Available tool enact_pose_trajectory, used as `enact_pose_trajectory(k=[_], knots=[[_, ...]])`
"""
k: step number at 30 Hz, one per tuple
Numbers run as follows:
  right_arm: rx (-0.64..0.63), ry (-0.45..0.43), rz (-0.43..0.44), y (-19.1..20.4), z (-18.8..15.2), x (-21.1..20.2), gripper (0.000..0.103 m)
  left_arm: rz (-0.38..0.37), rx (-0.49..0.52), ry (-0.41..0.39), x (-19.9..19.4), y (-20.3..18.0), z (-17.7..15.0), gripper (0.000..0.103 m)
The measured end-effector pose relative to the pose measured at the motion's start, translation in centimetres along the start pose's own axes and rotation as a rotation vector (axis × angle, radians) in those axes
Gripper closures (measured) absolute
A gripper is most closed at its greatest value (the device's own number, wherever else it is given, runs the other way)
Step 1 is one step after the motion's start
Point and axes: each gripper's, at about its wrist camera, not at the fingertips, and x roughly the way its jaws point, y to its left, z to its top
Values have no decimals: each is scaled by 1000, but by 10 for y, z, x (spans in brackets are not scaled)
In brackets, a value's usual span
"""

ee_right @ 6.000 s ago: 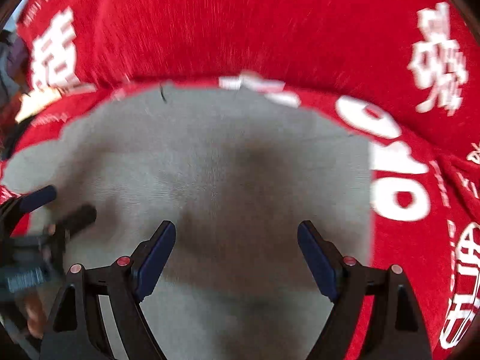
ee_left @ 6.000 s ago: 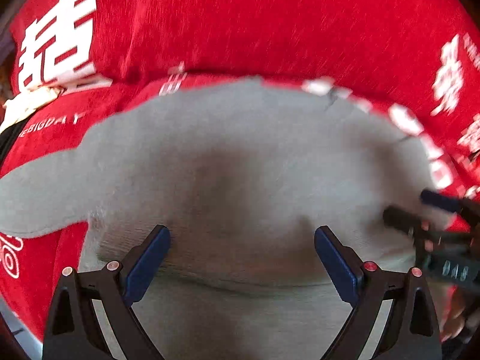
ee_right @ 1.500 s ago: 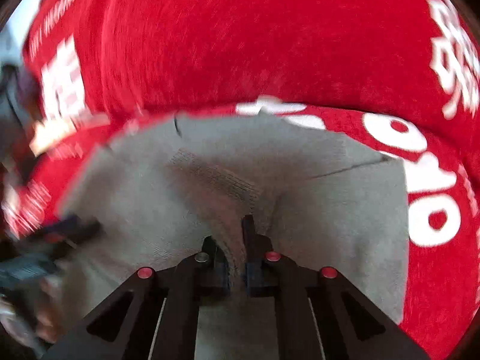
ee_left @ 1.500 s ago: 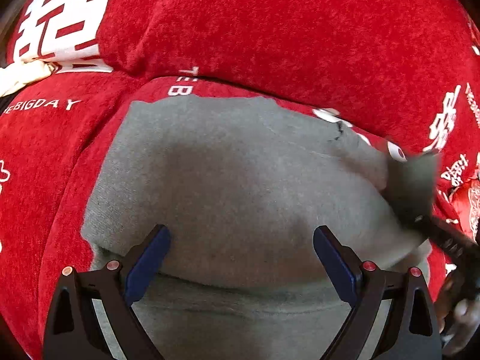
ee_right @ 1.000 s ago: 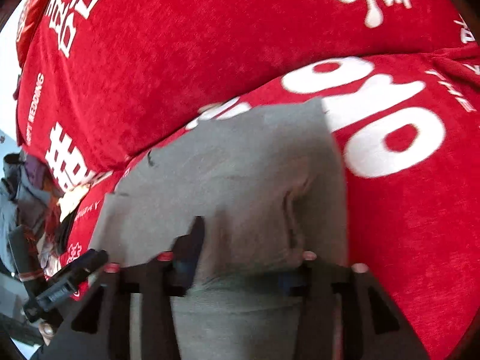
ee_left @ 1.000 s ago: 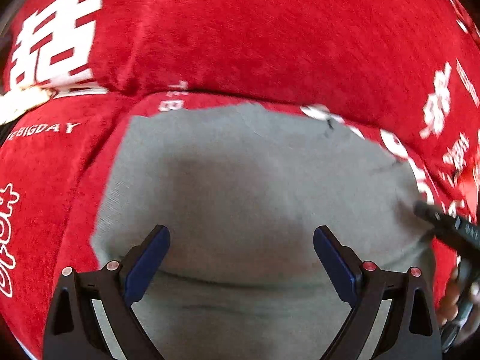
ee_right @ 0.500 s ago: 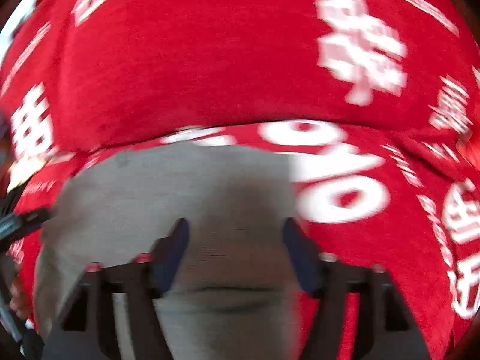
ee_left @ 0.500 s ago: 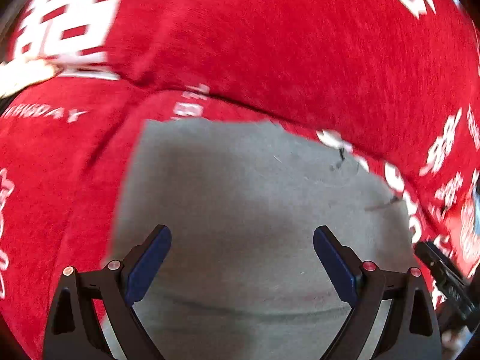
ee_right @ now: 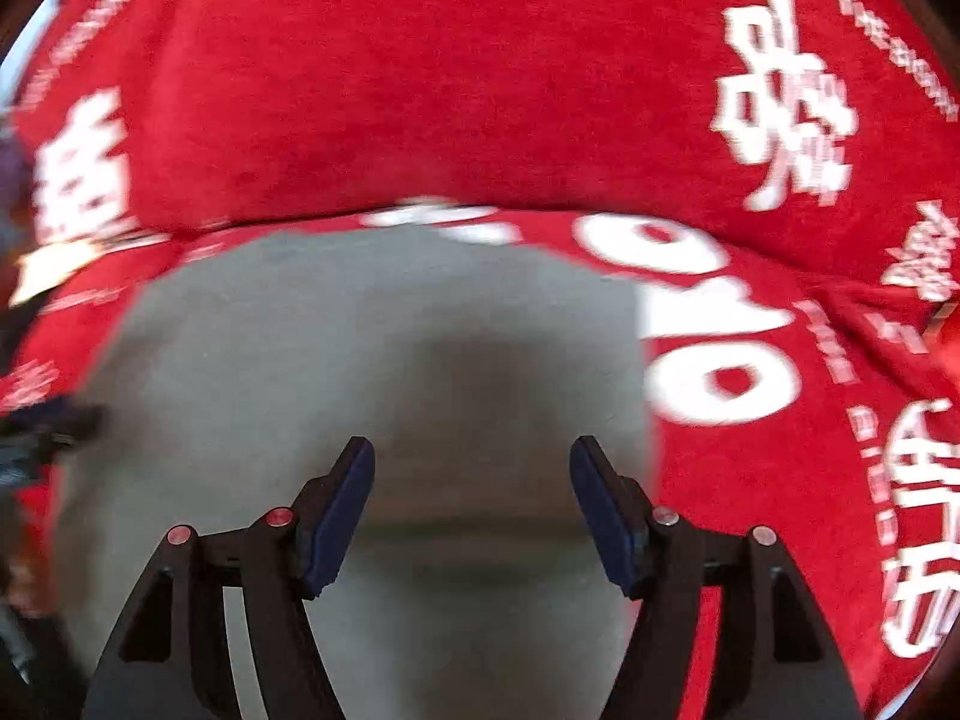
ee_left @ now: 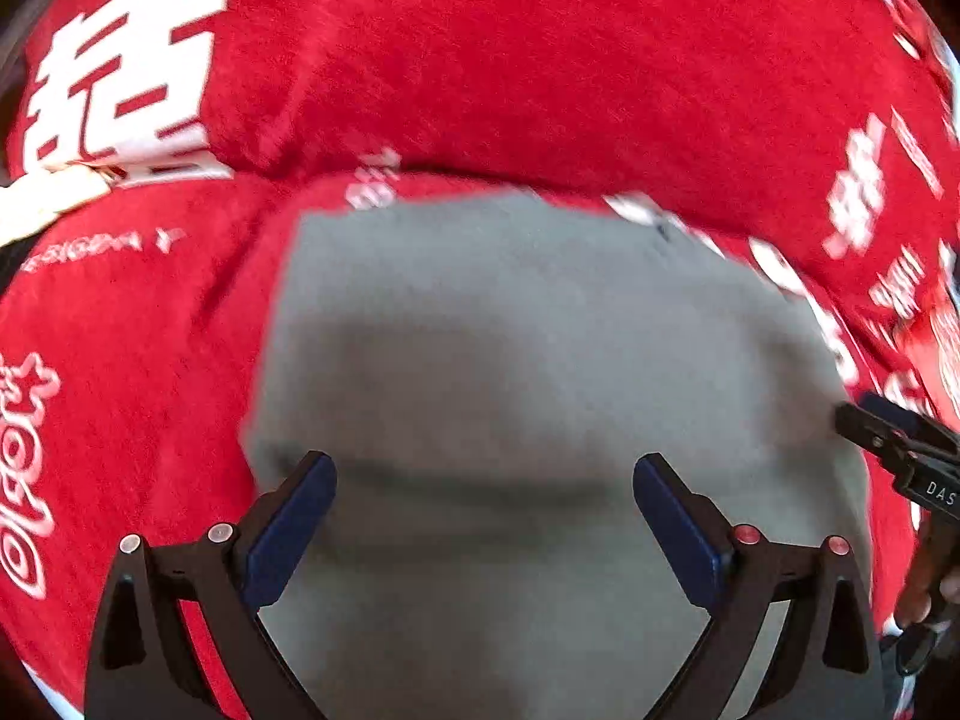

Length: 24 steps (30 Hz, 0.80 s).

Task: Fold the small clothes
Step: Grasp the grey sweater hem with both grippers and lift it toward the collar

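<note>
A red plush blanket (ee_left: 540,72) with white lettering (ee_right: 720,324) covers the surface.

plain grey garment (ee_left: 528,360), red white-lettered blanket (ee_left: 540,72)

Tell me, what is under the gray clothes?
The gray clothes lie on a red blanket with white letters, which shows all around them. The part right beneath is covered, so I cannot see it. Both open grippers, left and right, hold nothing.
</note>
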Motion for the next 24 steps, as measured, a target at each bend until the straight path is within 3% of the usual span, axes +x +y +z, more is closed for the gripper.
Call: enact_pose_trajectory(k=[2,4,5,7,10,16,21,24], knots=[[-60,35,66,26,-22,1,32,17,57,24,5,-13,-21,3],[-139,83,59,47,-46,11,32,66,100,54,14,-16,-39,2],[-185,112,29,56,-59,18,31,108,152,-1,10,-19,-50,0],[-253,15,-36,64,-86,7,26,99,124,2,2,-12,-60,0],[-175,28,16,50,-115,-10,24,100,105,24,-13,-2,-80,0],[-293,21,-18,45,-184,-49,23,121,103,47,-36,7,-126,0],[-345,88,-36,38,-202,-66,19,145,137,122,-50,9,-144,0],[-425,83,-33,57,-198,-76,19,132,205,54,-67,-2,-148,0]])
